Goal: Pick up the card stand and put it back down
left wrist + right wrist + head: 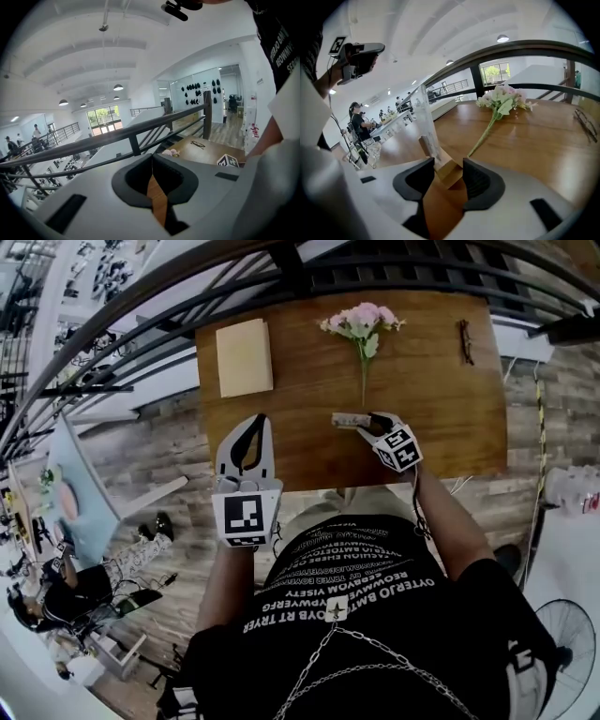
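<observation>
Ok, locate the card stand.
In the head view the card stand stands on the table right of centre, at the flower's stem end, between the right gripper's jaws.

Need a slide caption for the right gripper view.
Right gripper, fingers open astride the card stand on the wooden table, pink flowers lying beyond.

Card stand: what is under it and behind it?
The wooden table lies under the card stand, whose base sits between the right gripper's open jaws. Beyond lie the flowers. The gripper covers the base's near end.
</observation>
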`<control>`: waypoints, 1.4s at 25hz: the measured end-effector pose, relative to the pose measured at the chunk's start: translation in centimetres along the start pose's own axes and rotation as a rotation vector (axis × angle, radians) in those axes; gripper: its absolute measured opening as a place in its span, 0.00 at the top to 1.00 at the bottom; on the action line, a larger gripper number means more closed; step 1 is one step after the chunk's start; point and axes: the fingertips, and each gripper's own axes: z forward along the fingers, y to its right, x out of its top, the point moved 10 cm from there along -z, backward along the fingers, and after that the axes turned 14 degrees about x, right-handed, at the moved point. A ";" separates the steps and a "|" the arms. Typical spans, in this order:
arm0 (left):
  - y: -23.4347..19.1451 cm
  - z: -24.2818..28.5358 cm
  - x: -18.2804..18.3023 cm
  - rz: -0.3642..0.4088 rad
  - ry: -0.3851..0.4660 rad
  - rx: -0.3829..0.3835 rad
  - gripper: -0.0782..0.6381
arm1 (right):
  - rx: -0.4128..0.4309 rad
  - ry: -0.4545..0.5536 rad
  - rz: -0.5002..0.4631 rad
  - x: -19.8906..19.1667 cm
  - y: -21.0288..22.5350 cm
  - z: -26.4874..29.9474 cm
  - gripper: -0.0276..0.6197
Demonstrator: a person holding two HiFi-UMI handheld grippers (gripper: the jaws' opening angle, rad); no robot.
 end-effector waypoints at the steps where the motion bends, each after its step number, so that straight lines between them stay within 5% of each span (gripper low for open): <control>1: -0.2 -0.2 -0.2 0.002 -0.004 0.008 0.85 | -0.005 0.002 0.002 -0.1 0.1 0.4 0.65; 7: -1.6 -1.3 -0.5 0.006 -0.023 0.027 0.85 | -0.013 -0.019 -0.055 0.5 -0.2 0.7 0.69; 20: -3.5 -5.2 -1.6 -0.009 0.015 0.008 0.85 | 0.005 0.019 0.009 2.2 -4.6 -0.8 0.70; 35: -5.6 -9.2 -3.9 -0.050 0.068 -0.007 0.85 | -0.103 0.053 -0.024 6.9 -9.8 -6.4 0.70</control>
